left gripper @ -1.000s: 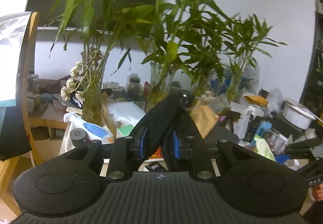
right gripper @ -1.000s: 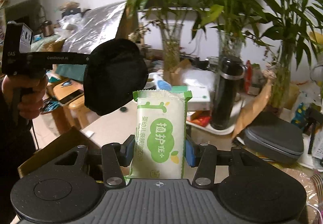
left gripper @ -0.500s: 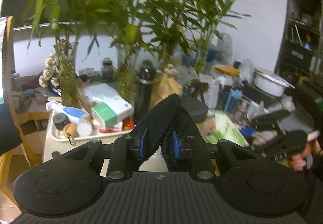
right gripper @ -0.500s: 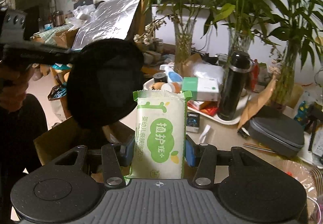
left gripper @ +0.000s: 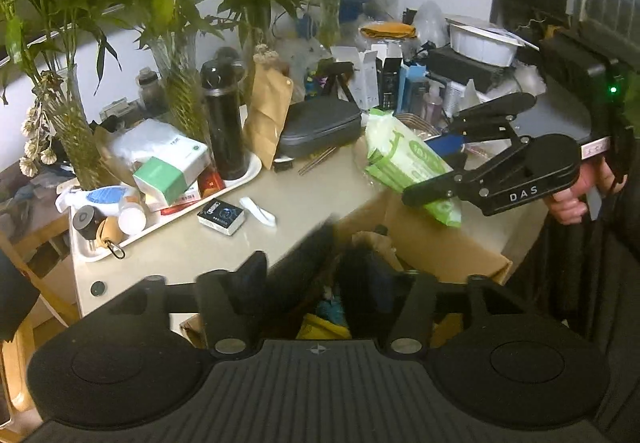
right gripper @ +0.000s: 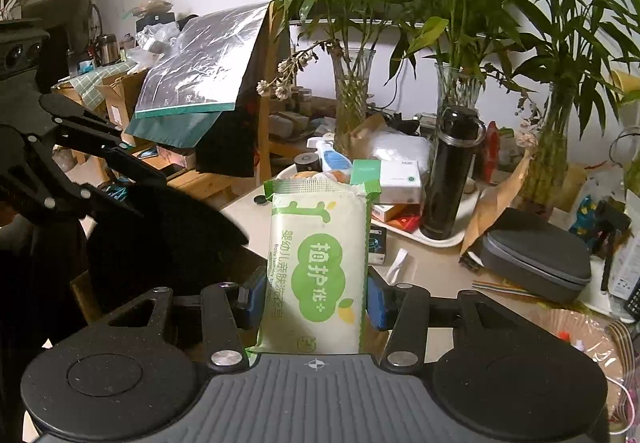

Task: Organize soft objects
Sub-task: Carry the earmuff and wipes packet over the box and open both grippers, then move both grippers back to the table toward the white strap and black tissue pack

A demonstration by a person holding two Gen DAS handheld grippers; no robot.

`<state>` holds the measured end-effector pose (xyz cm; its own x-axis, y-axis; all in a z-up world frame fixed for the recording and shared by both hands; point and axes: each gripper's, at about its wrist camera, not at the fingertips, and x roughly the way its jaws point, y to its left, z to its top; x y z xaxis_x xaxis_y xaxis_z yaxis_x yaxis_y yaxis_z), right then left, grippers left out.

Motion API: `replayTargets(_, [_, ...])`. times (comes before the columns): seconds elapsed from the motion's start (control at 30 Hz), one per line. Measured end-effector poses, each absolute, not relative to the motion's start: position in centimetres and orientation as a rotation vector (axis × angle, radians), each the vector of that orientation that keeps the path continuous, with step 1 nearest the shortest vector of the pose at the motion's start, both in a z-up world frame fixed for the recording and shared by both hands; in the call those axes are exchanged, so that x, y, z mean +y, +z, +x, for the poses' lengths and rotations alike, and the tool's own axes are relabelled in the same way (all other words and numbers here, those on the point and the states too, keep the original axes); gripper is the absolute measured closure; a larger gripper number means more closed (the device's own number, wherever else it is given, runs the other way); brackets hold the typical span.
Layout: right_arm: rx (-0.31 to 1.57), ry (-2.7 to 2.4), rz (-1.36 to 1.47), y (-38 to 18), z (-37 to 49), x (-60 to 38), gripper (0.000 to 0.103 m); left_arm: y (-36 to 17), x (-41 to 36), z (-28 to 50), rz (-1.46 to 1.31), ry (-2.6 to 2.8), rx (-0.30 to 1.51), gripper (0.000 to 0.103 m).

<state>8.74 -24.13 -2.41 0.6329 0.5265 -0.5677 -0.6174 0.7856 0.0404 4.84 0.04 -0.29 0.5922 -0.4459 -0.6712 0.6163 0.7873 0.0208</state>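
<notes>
In the left wrist view my left gripper (left gripper: 324,279) hangs over an open cardboard box (left gripper: 440,243). Its jaws are opening, and a black soft fabric thing (left gripper: 308,255) sits blurred and loose between the spread fingers. The right wrist view shows that dark fabric (right gripper: 160,235) bulging below the left gripper. My right gripper (right gripper: 316,295) is shut on a green and white soft pack (right gripper: 316,267), its blue pads pressing both sides. From the left the pack (left gripper: 408,163) sticks out of the right gripper (left gripper: 432,159) above the box's far edge.
Yellow and teal items (left gripper: 324,323) lie inside the box. On the table (left gripper: 312,195) sit a white tray (left gripper: 176,227) with bottles and boxes, a black flask (left gripper: 224,123), a grey case (left gripper: 320,127) and vases of bamboo (left gripper: 176,91). A hand (left gripper: 576,195) holds the right tool.
The left gripper swung right and tipped down over the box, and its jaws, shut on the black fabric before, now stand apart. The right gripper keeps its grip on the pack.
</notes>
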Motion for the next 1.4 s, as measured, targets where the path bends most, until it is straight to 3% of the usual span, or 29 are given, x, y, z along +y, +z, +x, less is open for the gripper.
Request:
replayTargets(0.13, [0.598, 0.664, -0.171, -2.5, 8.4, -23.9, 0.051, -0.1, 0.8, 4.2, 0.22, -0.624, 0.667, 0.035])
replayTargets(0.67, [0.689, 0.658, -0.141, -3.6, 8.0, -24.8, 0.051, -0.8, 1.9, 2.6, 0.229, -0.531, 0.606, 0.035])
replayTargets(0.7, [0.714, 0.666, -0.123, -3.8, 8.1, -24.8, 0.049, -0.8, 1.9, 2.7, 0.228, -0.526, 0.607, 0.035])
replayTargets(0.77, [0.776, 0.702, -0.089, -4.3, 8.4, -24.6, 0.035, -0.8, 2.0, 2.8, 0.218, -0.523, 0.607, 0.035])
replayTargets(0.83, [0.764, 0.724, -0.105, -4.2, 8.1, -24.2, 0.004, -0.9, 2.2, 2.7, 0.21, -0.519, 0.605, 0.035])
replayTargets(0.87, [0.732, 0.719, -0.128, -3.9, 7.7, -24.0, 0.001, -0.9, 2.2, 2.8, 0.207, -0.516, 0.603, 0.035])
replayTargets(1.4, [0.699, 0.527, -0.176, -4.2, 8.9, -24.1, 0.0, -2.0, 3.3, 3.4, 0.181, -0.456, 0.613, 0.035])
